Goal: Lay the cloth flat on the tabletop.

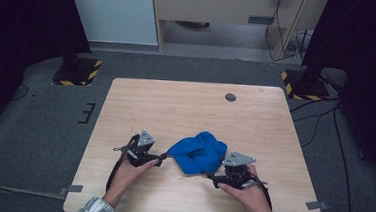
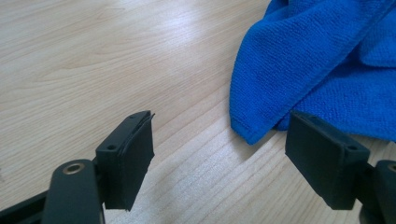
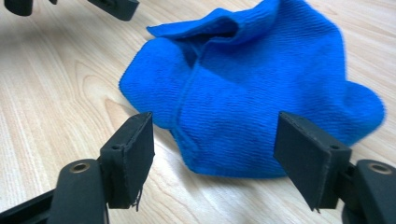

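Black two-jaw left gripper (image 1: 165, 157) and right gripper (image 1: 211, 177): grey three-cornered top plates, flat square pads, brass-ringed screw holes, trailing black cables. Patterned pale sleeve (image 1: 96, 211) at left wrist.

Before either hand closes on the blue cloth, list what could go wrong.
1. The blue microfibre cloth lies crumpled in overlapping folds, so the right tongs, open just short of it, may pinch several layers rather than one edge.
2. The left tongs stand open with only a cloth corner near one pad; closing there could miss it or catch a sliver that slips out.
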`<state>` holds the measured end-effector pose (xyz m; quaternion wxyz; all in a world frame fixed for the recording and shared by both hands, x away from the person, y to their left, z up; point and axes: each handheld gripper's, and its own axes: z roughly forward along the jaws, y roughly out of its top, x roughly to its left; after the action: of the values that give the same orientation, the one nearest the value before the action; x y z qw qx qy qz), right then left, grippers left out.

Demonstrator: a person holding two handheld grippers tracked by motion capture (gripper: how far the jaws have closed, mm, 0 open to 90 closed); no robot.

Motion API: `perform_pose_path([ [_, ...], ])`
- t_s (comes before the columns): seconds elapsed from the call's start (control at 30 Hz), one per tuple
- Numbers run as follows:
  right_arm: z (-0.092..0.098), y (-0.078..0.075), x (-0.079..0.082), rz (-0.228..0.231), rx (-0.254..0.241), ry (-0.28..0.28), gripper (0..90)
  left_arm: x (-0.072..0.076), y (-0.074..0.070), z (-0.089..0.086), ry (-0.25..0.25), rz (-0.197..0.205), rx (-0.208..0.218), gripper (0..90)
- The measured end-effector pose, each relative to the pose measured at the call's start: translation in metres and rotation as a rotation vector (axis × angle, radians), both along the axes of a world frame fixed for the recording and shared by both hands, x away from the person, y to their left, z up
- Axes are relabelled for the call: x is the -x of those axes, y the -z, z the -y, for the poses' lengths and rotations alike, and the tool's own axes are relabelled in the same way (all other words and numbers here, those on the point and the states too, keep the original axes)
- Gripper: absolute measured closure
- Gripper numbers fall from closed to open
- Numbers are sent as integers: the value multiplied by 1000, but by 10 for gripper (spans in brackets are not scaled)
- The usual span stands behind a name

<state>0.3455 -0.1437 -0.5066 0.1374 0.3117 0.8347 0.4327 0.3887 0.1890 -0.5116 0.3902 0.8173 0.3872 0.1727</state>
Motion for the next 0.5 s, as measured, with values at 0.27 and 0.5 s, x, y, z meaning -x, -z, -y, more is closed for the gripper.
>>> perform_pose_path([
  [0.27, -7, 12, 1, 15, 56, -3, 208, -1, 2, 0, -9, 13, -13, 225],
  [0.5, -14, 15, 1, 50, 98, 1, 425, 0, 0, 3, 11, 22, -6, 261],
])
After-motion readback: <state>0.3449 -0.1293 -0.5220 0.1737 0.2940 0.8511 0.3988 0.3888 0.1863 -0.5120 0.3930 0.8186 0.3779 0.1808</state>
